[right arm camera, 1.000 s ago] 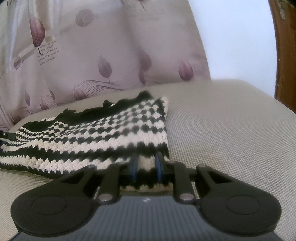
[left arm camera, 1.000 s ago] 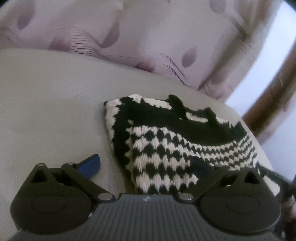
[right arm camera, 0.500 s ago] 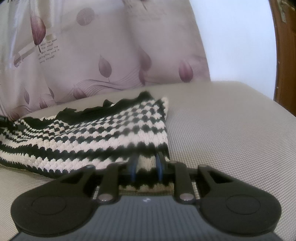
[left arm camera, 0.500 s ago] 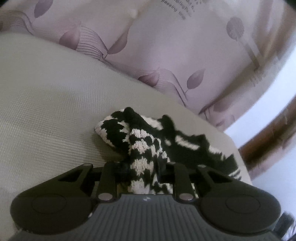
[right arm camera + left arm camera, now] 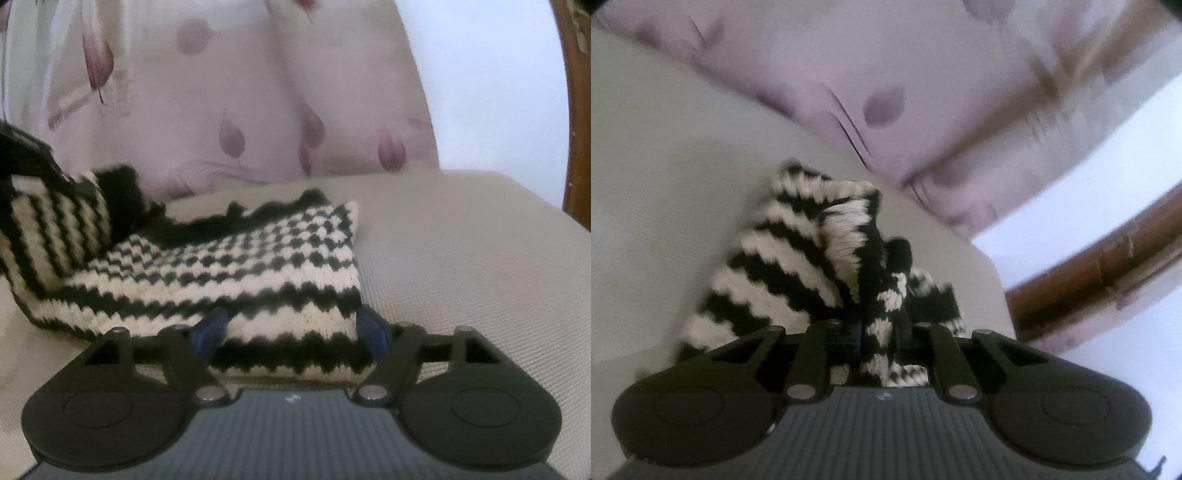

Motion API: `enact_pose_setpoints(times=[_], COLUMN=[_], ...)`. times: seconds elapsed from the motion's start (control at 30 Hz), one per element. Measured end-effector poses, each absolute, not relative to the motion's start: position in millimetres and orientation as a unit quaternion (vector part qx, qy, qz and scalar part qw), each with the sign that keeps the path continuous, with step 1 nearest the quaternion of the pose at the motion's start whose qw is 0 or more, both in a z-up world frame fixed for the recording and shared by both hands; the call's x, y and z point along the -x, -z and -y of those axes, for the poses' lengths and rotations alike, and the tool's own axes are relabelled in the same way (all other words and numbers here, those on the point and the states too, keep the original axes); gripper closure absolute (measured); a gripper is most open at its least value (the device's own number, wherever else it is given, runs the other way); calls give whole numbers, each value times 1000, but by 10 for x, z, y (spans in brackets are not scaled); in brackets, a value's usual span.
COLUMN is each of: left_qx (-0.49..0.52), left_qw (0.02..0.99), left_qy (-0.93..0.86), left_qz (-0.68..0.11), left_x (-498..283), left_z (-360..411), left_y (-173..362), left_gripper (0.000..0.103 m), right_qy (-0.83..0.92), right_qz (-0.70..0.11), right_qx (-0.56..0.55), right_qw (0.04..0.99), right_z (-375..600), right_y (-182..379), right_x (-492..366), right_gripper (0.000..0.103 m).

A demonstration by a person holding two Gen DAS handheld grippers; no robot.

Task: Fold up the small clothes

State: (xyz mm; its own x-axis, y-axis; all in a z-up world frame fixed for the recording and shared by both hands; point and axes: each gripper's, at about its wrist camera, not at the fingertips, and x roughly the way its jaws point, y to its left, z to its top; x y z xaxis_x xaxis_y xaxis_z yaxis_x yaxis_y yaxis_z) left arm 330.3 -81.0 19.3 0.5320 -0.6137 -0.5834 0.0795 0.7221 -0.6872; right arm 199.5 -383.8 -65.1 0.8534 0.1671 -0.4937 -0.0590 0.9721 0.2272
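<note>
A black-and-cream knitted garment (image 5: 258,266) lies on a beige cushion (image 5: 461,258). My right gripper (image 5: 291,328) sits low at its near hem. Its jaws are opening, and the blue pads (image 5: 373,328) stand apart on either side of the hem without pressing it. My left gripper (image 5: 877,334) is closing, with its pads pinched on a bunched fold of the garment (image 5: 798,266), which it holds raised off the cushion. In the right wrist view that lifted striped end (image 5: 55,236) stands up at the far left under the left gripper (image 5: 70,182).
A pale curtain with purple leaf prints (image 5: 240,110) hangs behind the cushion. A brown wooden frame (image 5: 576,110) rises at the right, also seen as a wooden frame (image 5: 1108,273) in the left wrist view. The cushion's corner (image 5: 993,266) ends just beyond the garment.
The left gripper shut on the garment's end, then lifted it and carried it over the rest. The right gripper, which held the hem, has spread its jaws and let go.
</note>
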Motion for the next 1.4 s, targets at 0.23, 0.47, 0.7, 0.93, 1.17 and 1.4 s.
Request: enact_pose_setpoints(times=[0.23, 0.47, 0.7, 0.93, 1.17, 1.4], left_qx=[388, 437, 521, 503, 412, 408], left_qw=[747, 714, 668, 728, 792, 768], left_qy=[324, 401, 439, 401, 347, 400], left_qz=[-431, -373, -299, -238, -288, -290], left_x=[-3359, -3220, -3061, -2686, -2397, -2334], left_z=[897, 822, 684, 115, -78, 252], left_y=[238, 336, 278, 36, 335, 661], left_gripper=[72, 66, 66, 31, 27, 26], right_qy=[-73, -231, -241, -222, -208, -231], right_qz=[-196, -206, -235, -270, -286, -298], right_qx=[-203, -395, -498, -491, -499, -474], right_qw=[956, 865, 799, 798, 791, 796], right_z=[4051, 3921, 3745, 3541, 3482, 3252], right_y=[548, 444, 664, 729, 795, 699], right_x=[-1749, -2003, -2463, -2696, -2815, -3015], right_gripper=[25, 25, 26, 26, 25, 26])
